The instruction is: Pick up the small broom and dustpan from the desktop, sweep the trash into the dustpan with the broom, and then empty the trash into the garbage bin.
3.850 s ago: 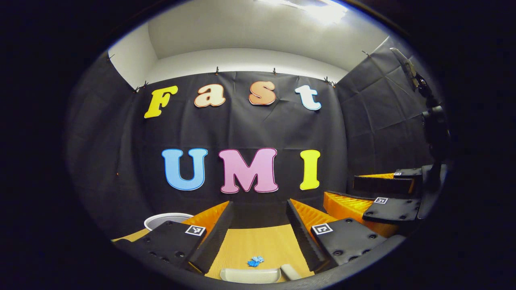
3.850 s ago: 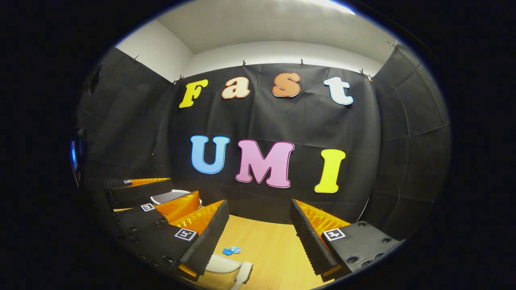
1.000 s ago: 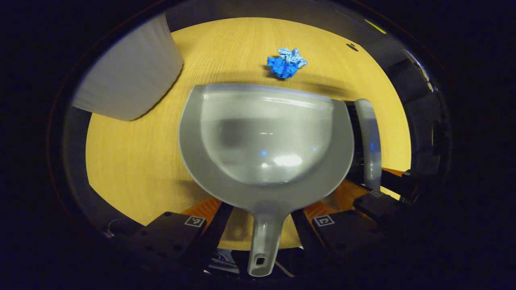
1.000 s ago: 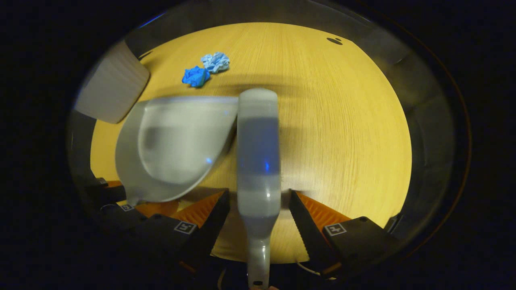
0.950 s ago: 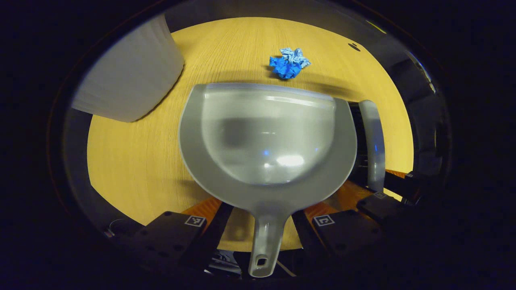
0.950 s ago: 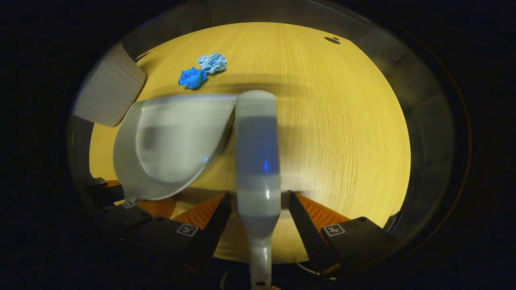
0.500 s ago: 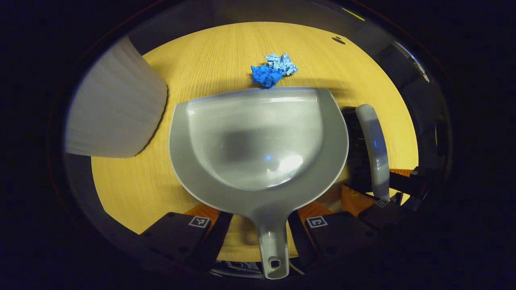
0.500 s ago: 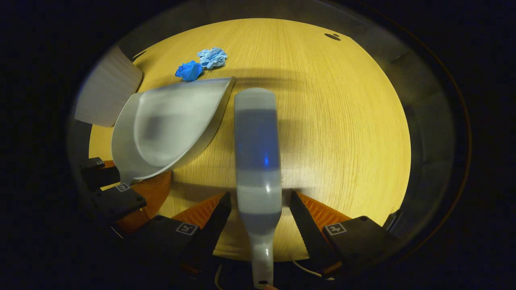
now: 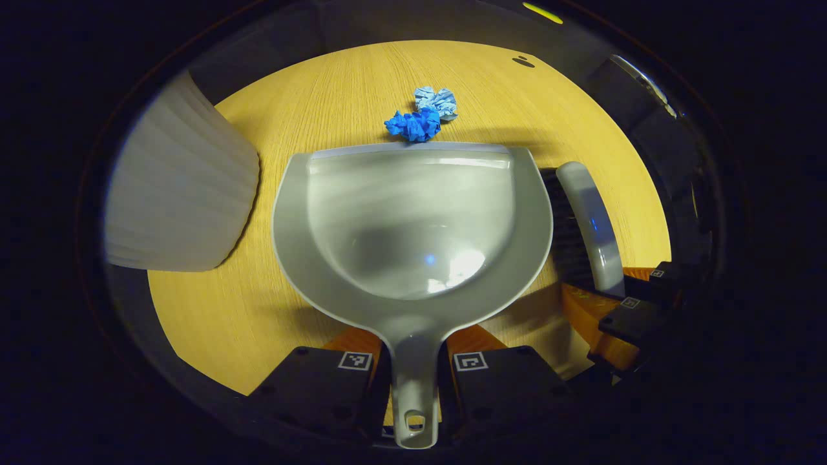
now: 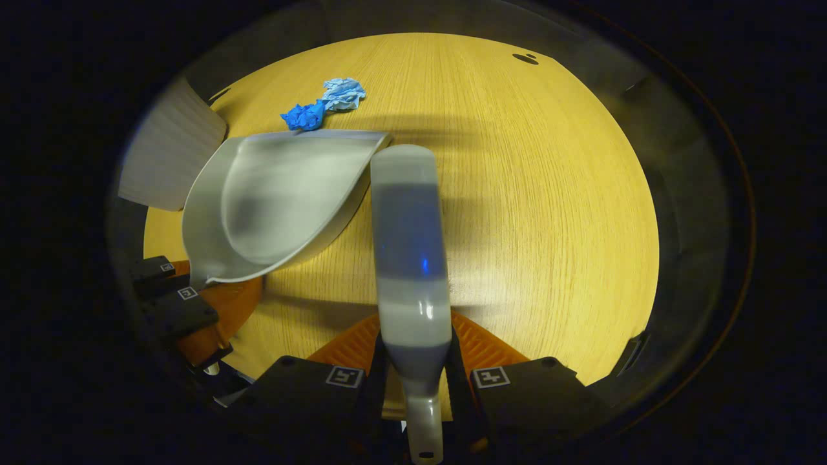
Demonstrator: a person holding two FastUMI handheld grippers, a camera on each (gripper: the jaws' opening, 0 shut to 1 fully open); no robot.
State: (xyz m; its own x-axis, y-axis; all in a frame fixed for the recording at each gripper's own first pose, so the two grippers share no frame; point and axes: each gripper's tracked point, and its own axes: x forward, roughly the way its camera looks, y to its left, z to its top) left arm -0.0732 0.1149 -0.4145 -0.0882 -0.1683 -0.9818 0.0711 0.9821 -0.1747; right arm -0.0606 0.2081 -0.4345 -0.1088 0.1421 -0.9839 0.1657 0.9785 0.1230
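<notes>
While the left gripper (image 9: pixel 413 378) pinches the dustpan (image 9: pixel 413 219) handle beside the blue trash (image 9: pixel 420 116), the right gripper (image 10: pixel 417 381) clamps the broom (image 10: pixel 410 258) handle over the desktop (image 10: pixel 549 194).

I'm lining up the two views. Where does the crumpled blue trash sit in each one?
Left gripper view: the blue trash lies top centre, just beyond the dustpan lip.
Right gripper view: the blue trash lies upper left, beyond the same lip.
Shared landmark: the dustpan.
</notes>
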